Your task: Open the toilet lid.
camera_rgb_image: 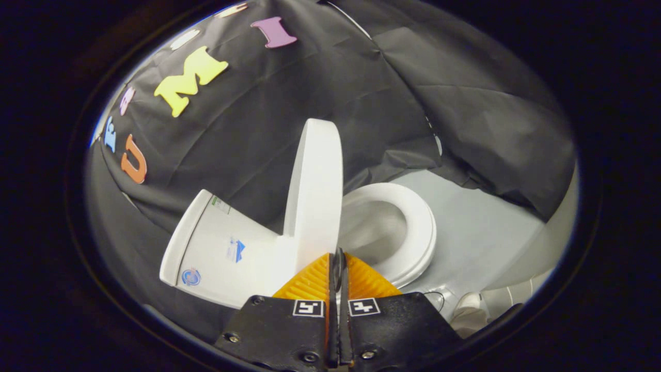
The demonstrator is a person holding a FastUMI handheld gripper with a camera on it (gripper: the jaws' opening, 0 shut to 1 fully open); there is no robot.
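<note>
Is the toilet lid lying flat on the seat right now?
No, the lid stands raised above the seat, beyond the shut fingers.

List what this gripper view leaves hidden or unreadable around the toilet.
- Gripper: fingers together just ahead of the raised lid; their tips cover any contact with its edge.
- Bowl: the lid hides its near part; the bottom lies in shade.
- Tank: stickers too small to read.
- Toilet base: behind the fingers.

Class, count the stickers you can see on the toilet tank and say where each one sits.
3 on the tank: a pale label by the tank lid, a blue sticker mid-face, a round sticker at the far corner. Others may be hidden. The shut tongs sit below the raised lid.
</note>
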